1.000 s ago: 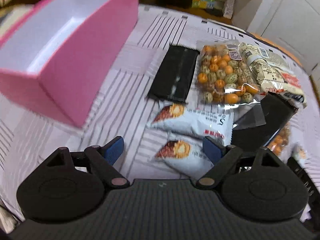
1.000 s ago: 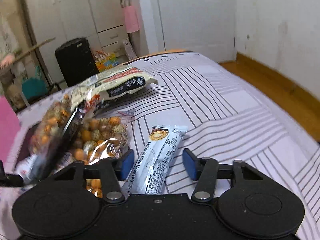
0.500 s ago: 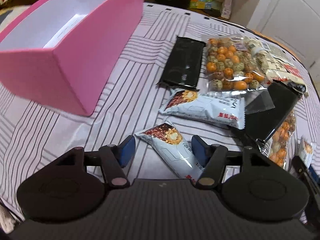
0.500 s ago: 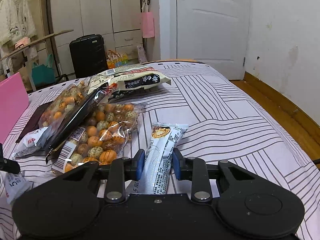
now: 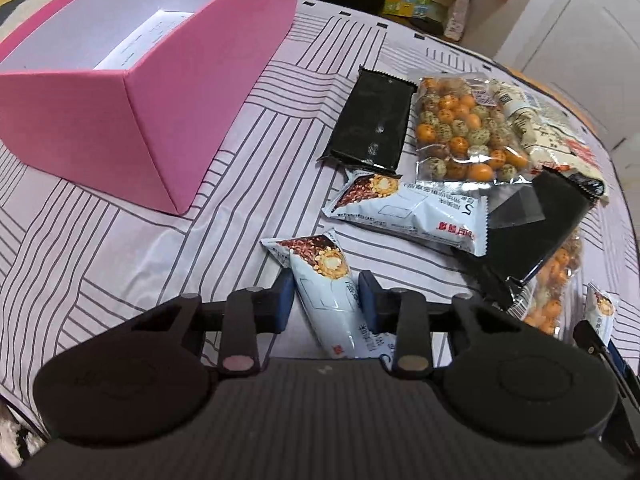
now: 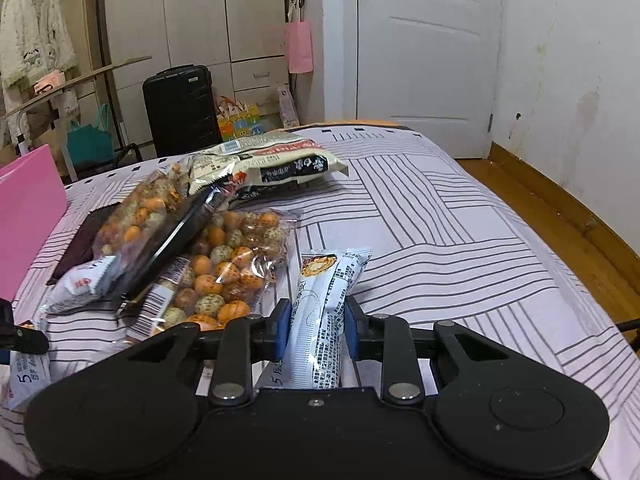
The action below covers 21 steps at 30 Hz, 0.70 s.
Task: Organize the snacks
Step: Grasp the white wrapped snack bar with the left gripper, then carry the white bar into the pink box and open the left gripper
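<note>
My left gripper [image 5: 323, 294] is shut on a white snack packet [image 5: 324, 280] lying on the striped bedsheet. My right gripper [image 6: 316, 322] is shut on another white snack packet [image 6: 320, 312], its far end raised a little. The open pink box [image 5: 152, 92] stands to the left, its white inside showing a paper. A pile lies between them: a black packet [image 5: 370, 124], a clear bag of orange and green balls [image 5: 460, 128], a third white packet [image 5: 408, 212], a second black packet [image 5: 532, 232] and a white bag with a red label [image 6: 272, 164].
A second bag of balls [image 6: 224, 272] lies beside my right gripper. The bed edge drops to a wooden floor [image 6: 580, 232] on the right. A black suitcase [image 6: 180, 108], wardrobes and a white door [image 6: 428, 52] stand beyond the bed.
Both grippers have closed from open onto the white packets between their fingers. The left gripper moved forward and lower over its packet. The right view has levelled and steadied.
</note>
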Tool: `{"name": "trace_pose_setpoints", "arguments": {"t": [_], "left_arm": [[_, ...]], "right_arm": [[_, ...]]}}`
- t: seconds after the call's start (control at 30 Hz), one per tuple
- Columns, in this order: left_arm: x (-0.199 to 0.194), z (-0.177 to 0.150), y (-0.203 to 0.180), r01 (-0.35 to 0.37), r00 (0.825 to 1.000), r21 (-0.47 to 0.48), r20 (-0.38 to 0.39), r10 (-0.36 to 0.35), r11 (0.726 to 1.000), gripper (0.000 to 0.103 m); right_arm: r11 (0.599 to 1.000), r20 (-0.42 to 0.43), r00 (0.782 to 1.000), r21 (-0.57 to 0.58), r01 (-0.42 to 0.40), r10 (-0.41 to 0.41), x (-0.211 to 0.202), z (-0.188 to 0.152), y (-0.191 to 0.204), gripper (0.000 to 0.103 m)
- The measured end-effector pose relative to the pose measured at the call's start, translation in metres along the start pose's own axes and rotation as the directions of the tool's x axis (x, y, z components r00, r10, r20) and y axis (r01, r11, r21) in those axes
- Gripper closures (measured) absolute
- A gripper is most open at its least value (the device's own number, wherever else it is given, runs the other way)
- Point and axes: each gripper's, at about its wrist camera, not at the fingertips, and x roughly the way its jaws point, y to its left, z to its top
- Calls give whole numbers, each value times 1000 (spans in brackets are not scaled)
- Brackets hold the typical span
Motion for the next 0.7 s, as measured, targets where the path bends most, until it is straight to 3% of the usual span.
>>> {"name": "trace_pose_setpoints", "arguments": {"t": [0.2, 0.4, 0.7], "left_arm": [[-16, 3, 9, 35, 999, 52, 16, -36, 998, 76], [-37, 7, 22, 80, 997, 71, 14, -81, 994, 76], [-80, 6, 48, 120, 993, 89, 7, -121, 989, 76]], "right_arm": [[994, -62, 994, 55, -92, 95, -22, 11, 0, 72], [984, -85, 981, 31, -173, 175, -51, 18, 15, 72], [928, -160, 916, 10, -372, 369, -93, 32, 44, 72]]}}
